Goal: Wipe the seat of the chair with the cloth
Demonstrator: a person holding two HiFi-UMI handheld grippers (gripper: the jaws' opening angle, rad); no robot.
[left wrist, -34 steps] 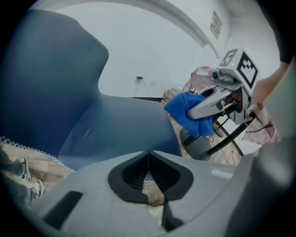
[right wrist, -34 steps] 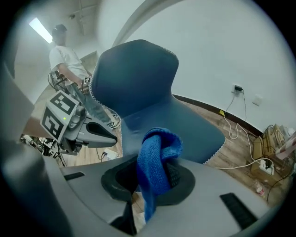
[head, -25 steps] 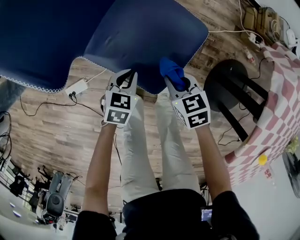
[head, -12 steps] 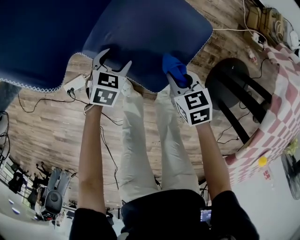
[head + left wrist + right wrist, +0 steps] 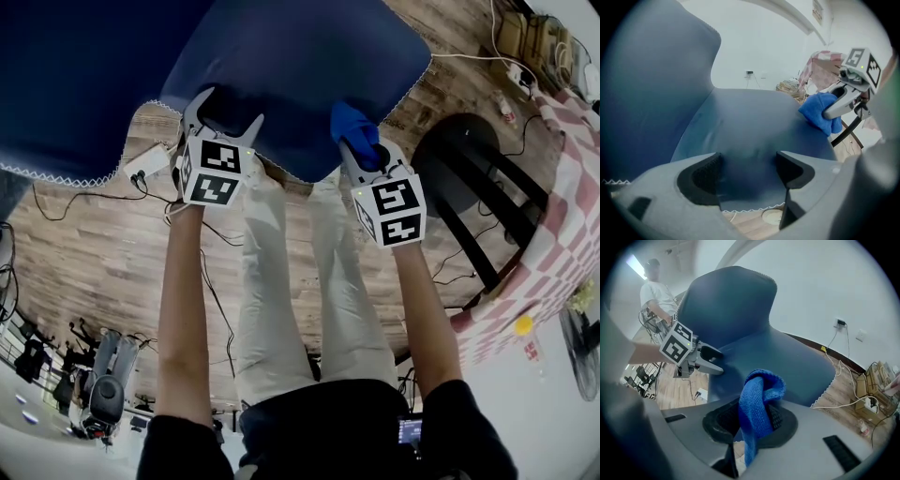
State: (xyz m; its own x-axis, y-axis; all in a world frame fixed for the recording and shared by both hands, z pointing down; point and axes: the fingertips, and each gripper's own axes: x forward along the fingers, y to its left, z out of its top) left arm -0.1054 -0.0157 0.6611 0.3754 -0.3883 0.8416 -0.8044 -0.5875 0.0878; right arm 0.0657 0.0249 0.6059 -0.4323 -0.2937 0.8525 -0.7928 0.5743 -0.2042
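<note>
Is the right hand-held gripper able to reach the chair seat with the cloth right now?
Probably yes. The right hand-held gripper, shut on the blue cloth, hangs at the front edge of the seat, and nothing stands between cloth and seat.

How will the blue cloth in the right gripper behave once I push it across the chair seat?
Probably floppy: the cloth folds over itself and droops from the closed jaws of the right gripper. Its looped weave looks grippy, so it may drag and bunch on the seat rather than slide. It also looks light.
</note>
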